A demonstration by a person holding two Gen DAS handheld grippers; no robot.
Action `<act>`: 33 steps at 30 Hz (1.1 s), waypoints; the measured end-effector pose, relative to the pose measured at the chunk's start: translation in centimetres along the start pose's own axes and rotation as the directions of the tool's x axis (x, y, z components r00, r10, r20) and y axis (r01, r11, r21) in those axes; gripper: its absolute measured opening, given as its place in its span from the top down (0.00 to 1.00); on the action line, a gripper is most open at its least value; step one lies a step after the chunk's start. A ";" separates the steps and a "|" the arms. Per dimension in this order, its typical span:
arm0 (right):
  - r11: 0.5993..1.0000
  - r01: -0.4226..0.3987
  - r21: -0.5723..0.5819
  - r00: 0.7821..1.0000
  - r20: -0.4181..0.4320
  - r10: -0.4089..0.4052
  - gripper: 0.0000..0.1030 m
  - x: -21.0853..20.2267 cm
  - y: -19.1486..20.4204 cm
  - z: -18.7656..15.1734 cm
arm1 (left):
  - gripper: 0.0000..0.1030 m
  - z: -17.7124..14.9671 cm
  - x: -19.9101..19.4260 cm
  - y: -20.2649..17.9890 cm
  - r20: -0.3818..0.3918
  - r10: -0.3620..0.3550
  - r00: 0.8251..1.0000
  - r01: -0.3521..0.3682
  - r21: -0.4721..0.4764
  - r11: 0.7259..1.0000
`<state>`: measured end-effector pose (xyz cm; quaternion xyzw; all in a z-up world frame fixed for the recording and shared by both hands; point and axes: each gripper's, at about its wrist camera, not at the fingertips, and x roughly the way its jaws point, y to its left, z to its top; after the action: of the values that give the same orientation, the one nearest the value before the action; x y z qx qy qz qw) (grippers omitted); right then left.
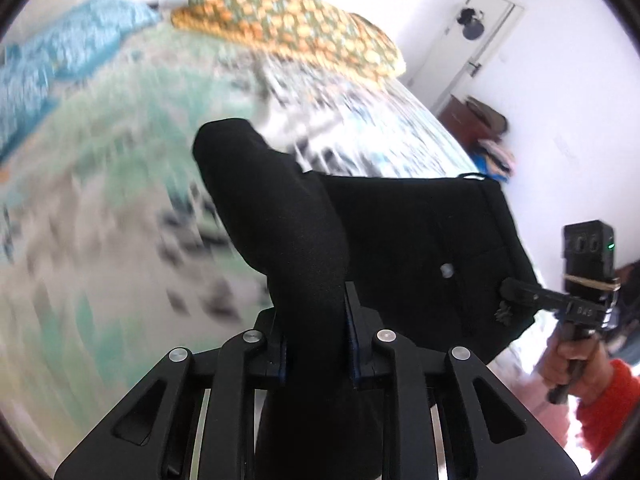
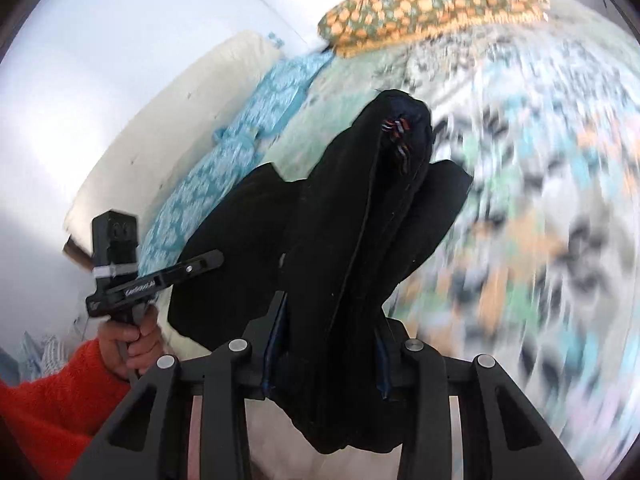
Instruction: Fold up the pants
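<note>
The black pants [image 1: 400, 240] hang bunched in the air over the bed, held at two places. In the left wrist view my left gripper [image 1: 318, 344] is shut on a thick roll of the black cloth, which rises between its fingers. My right gripper [image 1: 516, 292], held by a hand in a red sleeve [image 1: 608, 400], pinches the pants' right edge near a pale button [image 1: 445, 270]. In the right wrist view my right gripper [image 2: 328, 344] is shut on a folded bundle of the pants [image 2: 340, 220] with coloured stitching on top. The left gripper [image 2: 200, 264] grips the cloth's left edge.
Below lies a bed with a blurred patterned sheet [image 1: 100, 220]. An orange-and-green pillow [image 1: 288, 28] and a blue blanket [image 1: 60, 52] lie at its far end. A white door [image 1: 468, 44] and a brown cabinet with clothes on it [image 1: 480, 128] stand at the right.
</note>
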<state>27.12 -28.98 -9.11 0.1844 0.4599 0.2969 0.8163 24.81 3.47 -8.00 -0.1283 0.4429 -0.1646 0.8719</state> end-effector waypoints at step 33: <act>0.774 0.627 -0.088 0.774 0.178 -0.607 0.00 -7.2 12.2 -7.6 | 0.01 -6.3 -10.7 -10.9 0.223 0.548 0.806 -0.567 0.030 0.823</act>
<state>13.87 -24.29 -1.31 -0.0156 0.4143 0.0306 0.9095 11.91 -2.71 0.20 0.0330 0.3607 0.0919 0.9276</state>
